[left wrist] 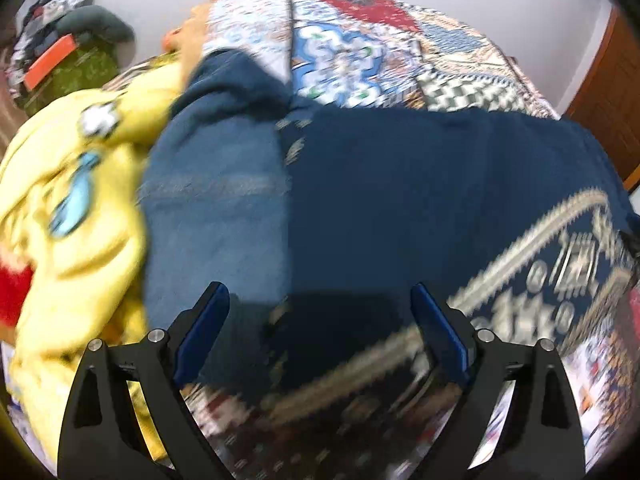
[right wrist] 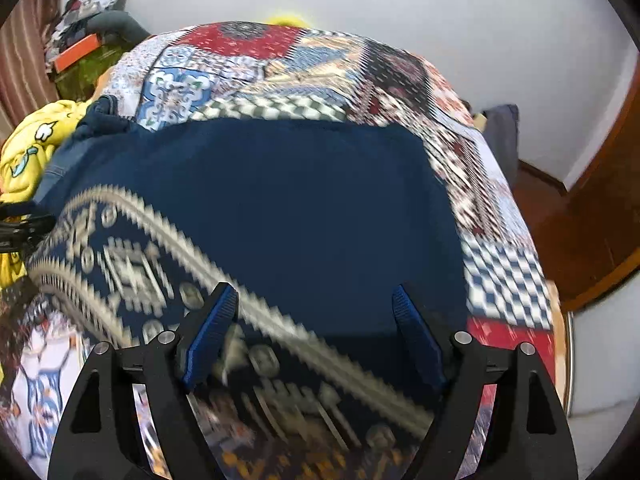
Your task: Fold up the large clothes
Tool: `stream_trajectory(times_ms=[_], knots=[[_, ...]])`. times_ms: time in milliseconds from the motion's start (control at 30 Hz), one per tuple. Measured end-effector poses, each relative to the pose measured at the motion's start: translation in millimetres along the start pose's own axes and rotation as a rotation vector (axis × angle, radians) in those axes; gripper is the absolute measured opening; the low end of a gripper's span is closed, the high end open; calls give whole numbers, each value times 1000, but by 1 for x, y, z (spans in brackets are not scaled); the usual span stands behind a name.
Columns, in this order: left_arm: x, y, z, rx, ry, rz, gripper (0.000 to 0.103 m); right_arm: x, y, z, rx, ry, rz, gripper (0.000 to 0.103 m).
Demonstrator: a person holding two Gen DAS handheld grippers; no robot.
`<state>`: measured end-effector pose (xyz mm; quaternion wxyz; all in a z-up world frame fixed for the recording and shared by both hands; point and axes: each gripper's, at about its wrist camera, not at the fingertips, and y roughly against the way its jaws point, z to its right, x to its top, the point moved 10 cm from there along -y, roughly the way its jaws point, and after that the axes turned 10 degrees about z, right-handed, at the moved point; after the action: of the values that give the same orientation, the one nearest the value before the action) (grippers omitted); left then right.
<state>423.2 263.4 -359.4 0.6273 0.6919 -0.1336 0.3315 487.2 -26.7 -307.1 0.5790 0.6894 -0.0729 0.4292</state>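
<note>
Yellow garment (left wrist: 68,184): lies crumpled at the bed's left edge, just beside the sweater; it bears cartoon prints, with no writing that can be read.
Navy sweater (right wrist: 280,208): spread flat across the middle of the bed (right wrist: 504,272), over a patchwork cover; a cream knitted pattern band runs across its near part. A lighter blue part lies at its left side, touching the yellow garment. No label or brand can be read; both views are blurred.
Left gripper (left wrist: 320,300): tilted steeply down over the sweater's near left part, jaws spread wide, blue pads apart, nothing clamped between them; the fabric lies beneath.
Right gripper (right wrist: 316,300): also pitched steeply down, over the pattern band near the bed's near edge, jaws wide apart with the sweater under them and no fabric pinched.
Clutter pile (right wrist: 88,36): at the far left corner, beyond the bed, with an orange box; no text legible.
</note>
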Motion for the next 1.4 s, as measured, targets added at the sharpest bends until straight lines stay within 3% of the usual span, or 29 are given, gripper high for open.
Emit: stream_trajectory(times_ms=[100, 233, 400, 500, 633, 767, 867, 967, 1033, 1133, 1300, 1400], knots=[[-21, 10, -25, 72, -3, -15, 93, -15, 12, 22, 1, -59, -31, 79], [-49, 24, -60, 64, 153, -69, 93, -39, 27, 60, -97, -115, -96, 79], [-64, 52, -91, 85, 305, -70, 93, -49, 68, 76, -110, -144, -61, 79], [-65, 66, -88, -7, 436, -54, 93, -47, 88, 76, -109, -142, -20, 79], [-61, 73, -55, -188, 559, -52, 93, -47, 91, 67, -80, -152, -9, 79], [-61, 59, -9, -384, 670, -86, 93, -48, 86, 55, -71, -126, -8, 79], [-61, 44, 15, -471, 729, -124, 92, -49, 81, 43, -55, -95, -22, 79], [-51, 39, 23, -490, 756, -58, 90, -49, 82, 31, -36, -59, -16, 79], [-43, 38, 29, -533, 770, -41, 77, -49, 79, 23, -29, -33, -14, 79], [-33, 27, 34, -551, 782, -30, 73, -48, 74, 14, -20, -16, -14, 79], [-26, 13, 35, -540, 790, 0, 72, -34, 69, 5, 10, -43, 7, 79], [-38, 10, 42, -547, 764, -31, 72, -29, 67, -1, 27, -58, 17, 79]])
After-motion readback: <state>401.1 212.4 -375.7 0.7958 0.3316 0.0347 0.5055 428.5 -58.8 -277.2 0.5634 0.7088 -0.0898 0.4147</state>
